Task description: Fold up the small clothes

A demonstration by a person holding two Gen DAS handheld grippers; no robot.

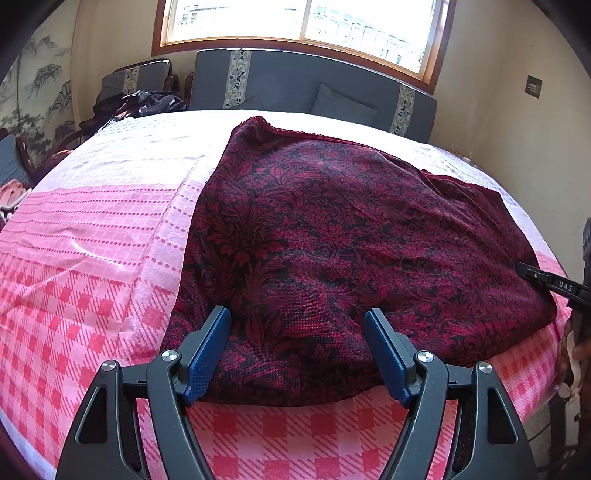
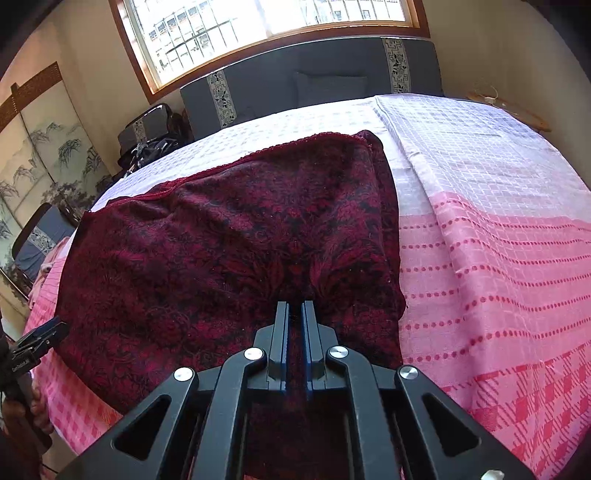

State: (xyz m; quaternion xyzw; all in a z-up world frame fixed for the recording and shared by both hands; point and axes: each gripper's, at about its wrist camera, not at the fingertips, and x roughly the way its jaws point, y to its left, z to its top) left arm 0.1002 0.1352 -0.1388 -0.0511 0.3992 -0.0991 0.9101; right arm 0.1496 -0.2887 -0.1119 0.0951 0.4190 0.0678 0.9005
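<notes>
A dark red garment with a black floral pattern (image 1: pixel 332 240) lies spread on the pink checked cloth (image 1: pixel 74 258); it also fills the right wrist view (image 2: pixel 207 236). My left gripper (image 1: pixel 297 317) is open, its jaws wide apart over the garment's near edge, with nothing between them. My right gripper (image 2: pixel 295 308) is shut on a pinch of the garment's near edge, with fabric bunched at the fingertips. The right gripper's tip shows at the right edge of the left wrist view (image 1: pixel 543 277). The left gripper shows at the left edge of the right wrist view (image 2: pixel 40 338).
The cloth covers a table or bed (image 2: pixel 498 221). A grey sofa with patterned bands (image 1: pixel 295 81) stands behind under a window (image 1: pixel 295 22). Chairs with dark clothing (image 1: pixel 144 96) stand at the back left, beside a painted screen (image 2: pixel 40 155).
</notes>
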